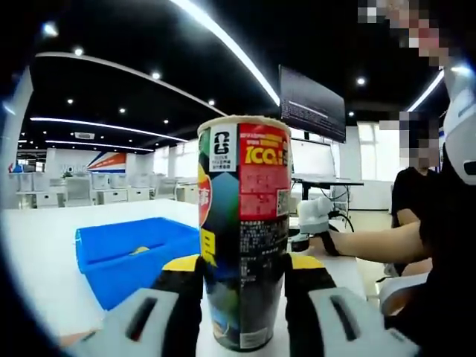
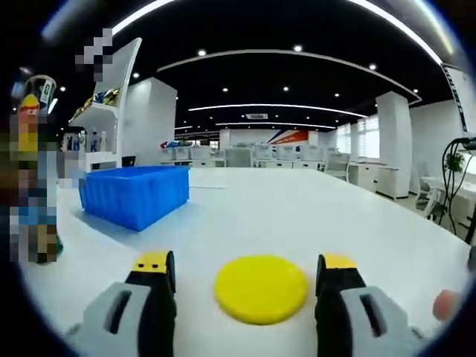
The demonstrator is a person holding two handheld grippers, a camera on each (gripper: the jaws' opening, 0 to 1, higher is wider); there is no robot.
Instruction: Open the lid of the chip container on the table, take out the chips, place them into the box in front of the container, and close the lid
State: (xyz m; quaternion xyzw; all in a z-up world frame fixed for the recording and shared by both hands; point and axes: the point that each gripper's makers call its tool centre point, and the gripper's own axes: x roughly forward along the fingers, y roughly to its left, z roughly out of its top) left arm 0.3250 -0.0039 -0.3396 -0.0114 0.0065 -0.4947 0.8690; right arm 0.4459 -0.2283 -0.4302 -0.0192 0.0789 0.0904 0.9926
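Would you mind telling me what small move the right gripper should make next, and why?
Probably lower the right gripper and close on the yellow lid. The lid lies flat on the white table between its open jaws, while the left gripper clamps the chip container and something yellow already lies in the blue box.

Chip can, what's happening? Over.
Left hand-held gripper clamps chip can. Right hand-held gripper open around yellow lid on table. Blue box unobstructed.
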